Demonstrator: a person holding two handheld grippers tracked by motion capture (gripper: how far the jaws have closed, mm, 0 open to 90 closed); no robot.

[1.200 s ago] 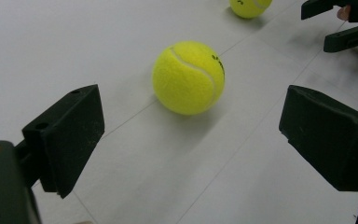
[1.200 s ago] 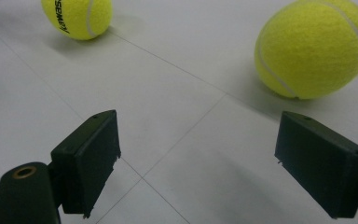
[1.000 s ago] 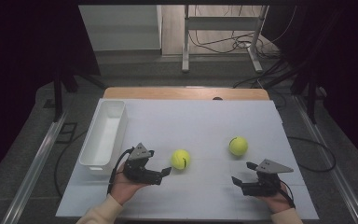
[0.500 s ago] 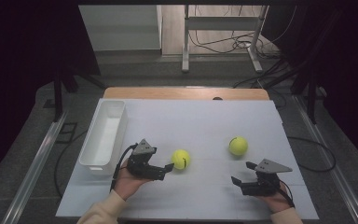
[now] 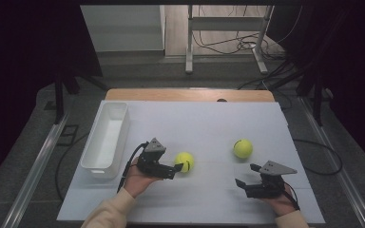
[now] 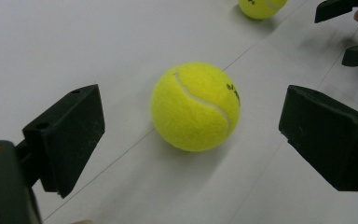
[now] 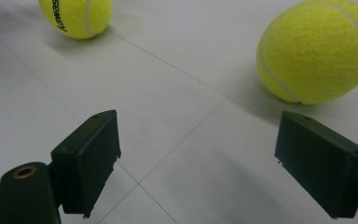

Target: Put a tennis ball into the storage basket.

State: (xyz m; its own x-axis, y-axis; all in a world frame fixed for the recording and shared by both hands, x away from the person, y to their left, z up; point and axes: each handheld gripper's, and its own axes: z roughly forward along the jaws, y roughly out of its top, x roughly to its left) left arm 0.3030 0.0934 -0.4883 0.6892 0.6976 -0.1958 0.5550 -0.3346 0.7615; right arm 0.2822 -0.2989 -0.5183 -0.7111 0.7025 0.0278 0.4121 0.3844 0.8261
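On the white table surface point(image 5: 209, 123), near the person's left hand, the left gripper point(image 5: 173, 168) is levelled at the nearer tennis ball point(image 5: 184, 162), its jaws spread wide and empty. From the left gripper view, this ball point(image 6: 195, 106) sits centred ahead of the two jaws and apart from both, resting on the table; that alignment suits a straight advance that would bring one jaw to each side of it. The second tennis ball point(image 5: 243, 148) lies well apart to the right, farther from the person, and appears at the top edge of the left gripper view point(image 6: 261, 7). The right gripper point(image 5: 247, 175) rests low near the front right of the table, jaws likewise wide and holding nothing; from its own view the second ball point(image 7: 318, 51) lies ahead and off to the right of the jaw line, so it is judged to be waiting, not approaching. A white rectangular bin point(image 5: 105, 138) stands along the left side of the table, just beside the left hand, which makes it the probable destination for the balls. Compared with one second ago, the left gripper has moved forward toward the nearer ball, closing the gap until its jaw tips sit just beside it. Both balls, the bin and the right gripper keep the same positions as in that earlier frame.
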